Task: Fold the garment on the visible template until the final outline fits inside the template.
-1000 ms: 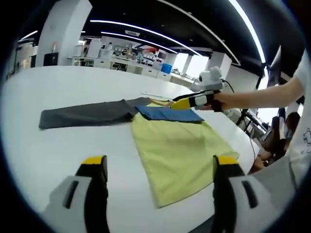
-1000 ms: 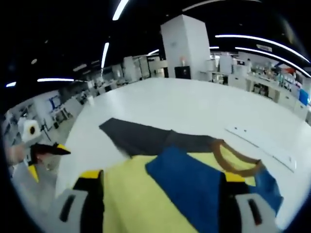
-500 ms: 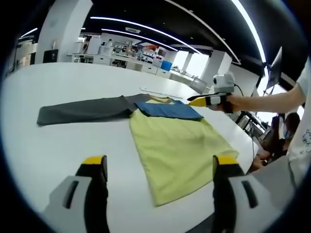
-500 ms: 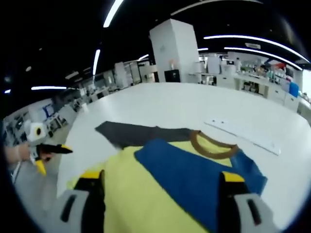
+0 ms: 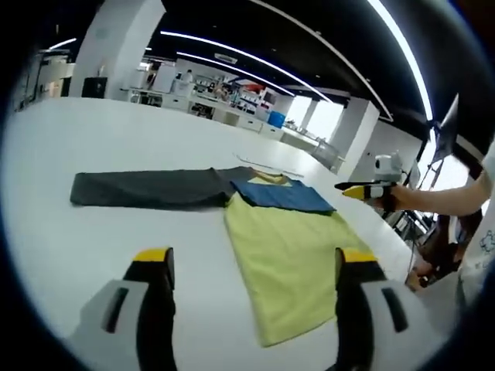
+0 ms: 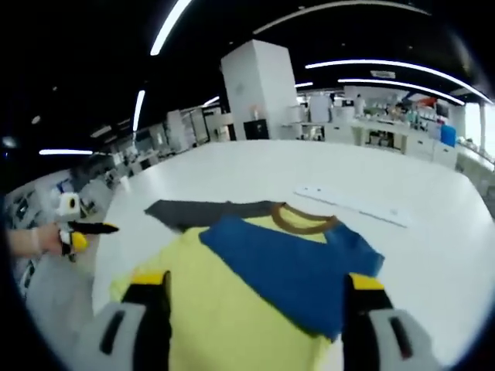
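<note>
Garment (image 5: 290, 247) flat, soft yellow cloth, blue sleeve folded across, both grippers' jaws spread, empty

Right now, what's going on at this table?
A person holds a gripper tool in each hand over a long-sleeved shirt spread on a white table. The shirt has a yellow body, a blue sleeve folded across the chest and a dark grey sleeve stretched out to the side. Neither tool holds fabric: the left tool and the right tool are open above the garment. Folding is part done; the grey sleeve is not yet folded in.
</note>
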Available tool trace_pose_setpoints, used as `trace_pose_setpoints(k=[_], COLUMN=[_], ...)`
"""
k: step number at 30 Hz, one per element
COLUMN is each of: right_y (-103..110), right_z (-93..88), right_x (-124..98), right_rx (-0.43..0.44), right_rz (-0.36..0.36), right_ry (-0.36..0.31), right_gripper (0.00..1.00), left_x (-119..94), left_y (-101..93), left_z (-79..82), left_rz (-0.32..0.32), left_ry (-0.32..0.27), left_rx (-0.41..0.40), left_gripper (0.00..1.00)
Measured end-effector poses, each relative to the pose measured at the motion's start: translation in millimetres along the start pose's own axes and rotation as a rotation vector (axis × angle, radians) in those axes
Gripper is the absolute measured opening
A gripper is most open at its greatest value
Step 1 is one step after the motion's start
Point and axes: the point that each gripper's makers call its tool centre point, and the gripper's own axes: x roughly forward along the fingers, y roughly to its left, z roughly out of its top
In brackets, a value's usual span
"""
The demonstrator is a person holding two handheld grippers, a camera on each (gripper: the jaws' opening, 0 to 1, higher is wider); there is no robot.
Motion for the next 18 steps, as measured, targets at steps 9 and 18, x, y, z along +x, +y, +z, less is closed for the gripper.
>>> trace_pose_setpoints(k=[9, 18], right_y=[-4.8, -1.2], right_z=[-4.7, -12.9], right_x=[-17.5, -38.4], right_rx=[0.023, 0.082], right_rz=[-0.016, -0.022], right_ry=[-0.02, -0.034], right_gripper=[0.91, 0.9], left_x=[11.9, 18.8], left_y=[56.6, 109.5], left_z=[35.6, 45.2], left_rz=[0.076, 0.161], left_ry=[-0.015, 0.007], left_rx=[-0.026, -0.021], left_gripper=[0.82, 0.83])
